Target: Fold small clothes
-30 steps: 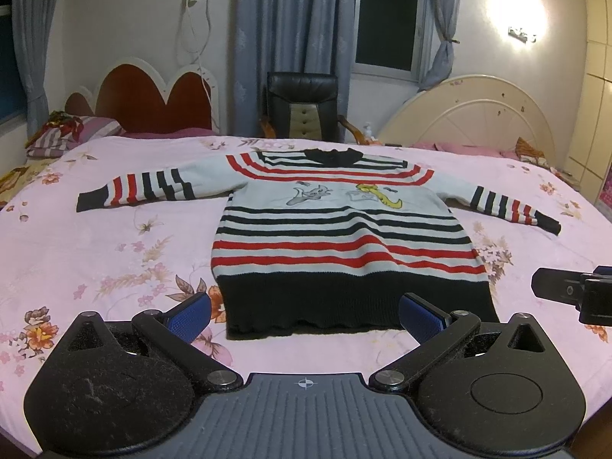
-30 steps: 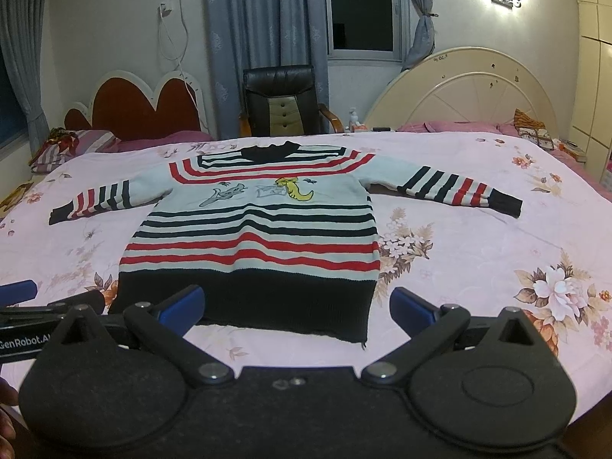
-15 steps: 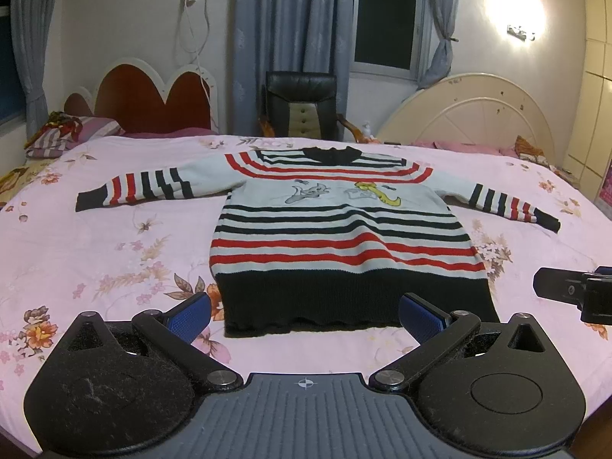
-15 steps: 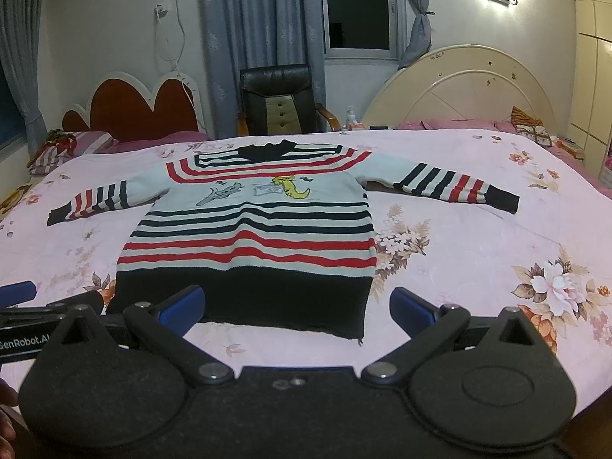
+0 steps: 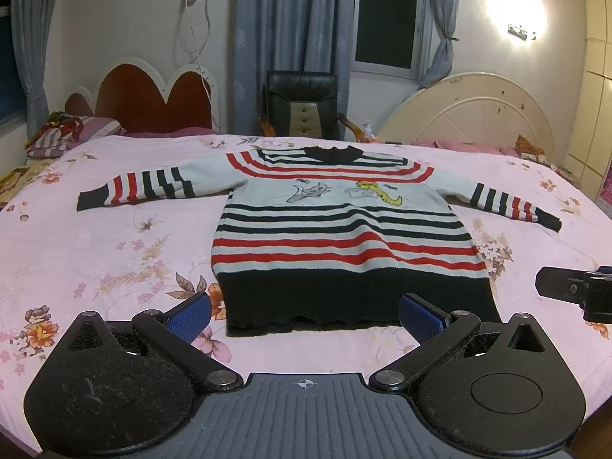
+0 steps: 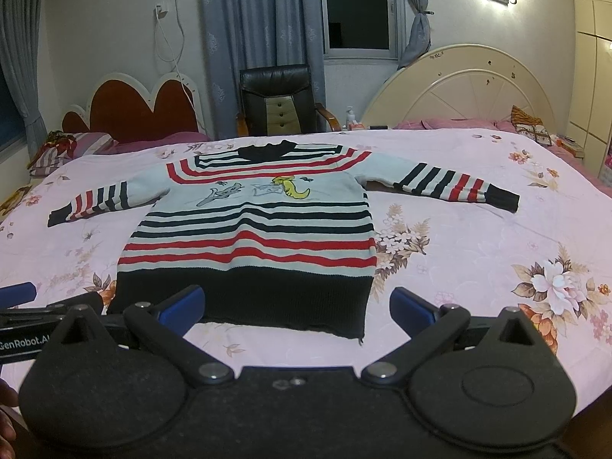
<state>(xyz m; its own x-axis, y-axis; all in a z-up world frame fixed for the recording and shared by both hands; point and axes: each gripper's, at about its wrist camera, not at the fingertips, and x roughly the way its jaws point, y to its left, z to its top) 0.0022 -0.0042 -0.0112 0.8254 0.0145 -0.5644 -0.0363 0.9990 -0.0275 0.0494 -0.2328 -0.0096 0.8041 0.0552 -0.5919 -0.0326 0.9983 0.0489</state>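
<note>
On the pink floral bed (image 5: 114, 260), a small striped sweater (image 5: 336, 229) lay flat and face up, collar at twelve o'clock and black hem at six o'clock, nearest both cameras. That spread-out pose likely served the fold: every edge was reachable and no layer was doubled yet. At nine o'clock its left sleeve (image 5: 141, 189) stretched straight out, cuff well apart from the body, presumably so it could be turned inward cleanly. Just short of the hem hovered the left claw (image 5: 306, 315), fingers spread wide and gripping nothing, lined up with the hem's left portion. Beside it, the right claw (image 6: 296, 308) hung equally wide and empty, facing the hem's right corner. Holding both low and near the hem suggested a grasp of the bottom edge or the sides was being prepared. At three o'clock the right sleeve (image 6: 443, 183) reached outward, cuff resting on the bedding. Folding had not yet begun.
</note>
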